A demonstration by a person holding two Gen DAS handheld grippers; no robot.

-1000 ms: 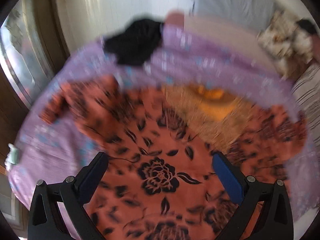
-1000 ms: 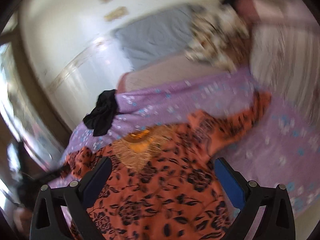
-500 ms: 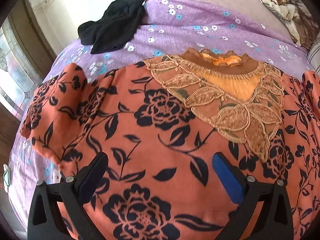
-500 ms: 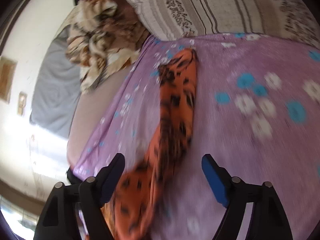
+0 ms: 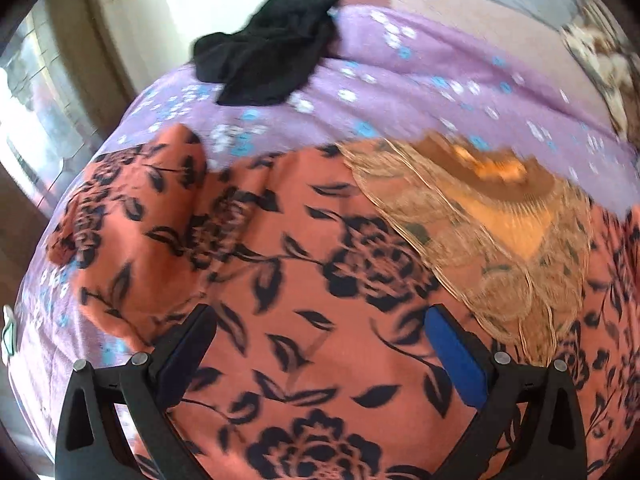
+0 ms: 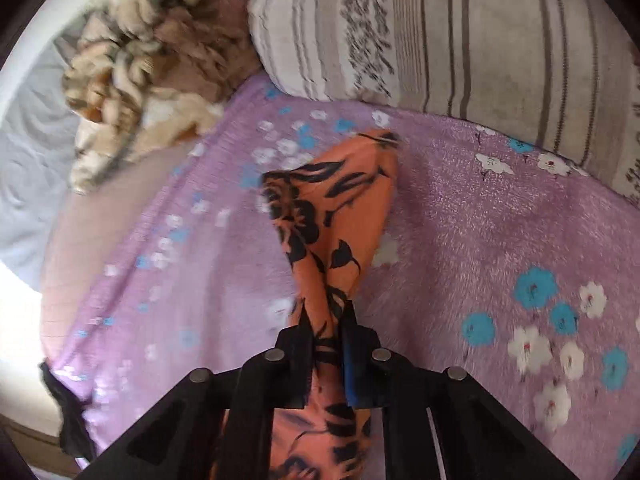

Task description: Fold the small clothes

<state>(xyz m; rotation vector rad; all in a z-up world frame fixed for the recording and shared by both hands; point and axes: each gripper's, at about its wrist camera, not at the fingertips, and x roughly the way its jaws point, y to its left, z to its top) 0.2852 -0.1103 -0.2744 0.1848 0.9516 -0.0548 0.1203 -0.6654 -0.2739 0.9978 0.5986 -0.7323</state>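
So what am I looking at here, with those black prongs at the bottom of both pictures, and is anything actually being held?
There is no robot here. A person carries a hand tool with two fingers in each hand, and a wide-angle camera on each tool looks along them. One picture comes from the left gripper, whose fingers stand open above an orange flowered top spread on a purple flowered blanket; a black garment lies further back. The other comes from the right gripper, which has just been closing and now pinches a sleeve of that top. A striped pillow lies behind it.
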